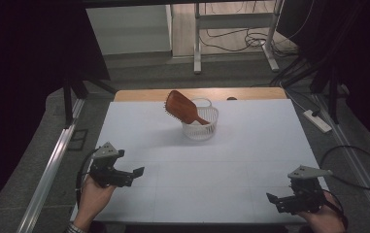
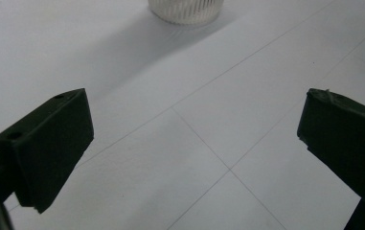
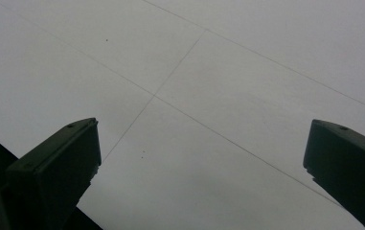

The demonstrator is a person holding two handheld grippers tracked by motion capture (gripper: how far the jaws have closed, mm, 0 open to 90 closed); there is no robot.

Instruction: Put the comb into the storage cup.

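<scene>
A brown wooden hairbrush (image 1: 181,107) stands handle-down in a small white ribbed basket (image 1: 203,131) at the far middle of the white table (image 1: 250,145); the brush head leans up and to the left over the rim. The basket's base (image 2: 186,10) appears at the top of the left gripper view. My left gripper (image 1: 136,173) rests near the front left edge, held by a hand, jaws wide apart with nothing between them. My right gripper (image 1: 271,199) sits at the front right edge, also open and empty, pointing left.
A wooden strip (image 1: 139,94) borders the table's far edge. Metal rails (image 1: 51,165) run along the left and right sides. A power strip (image 1: 317,120) and cables lie on the floor at the right; desk legs stand beyond.
</scene>
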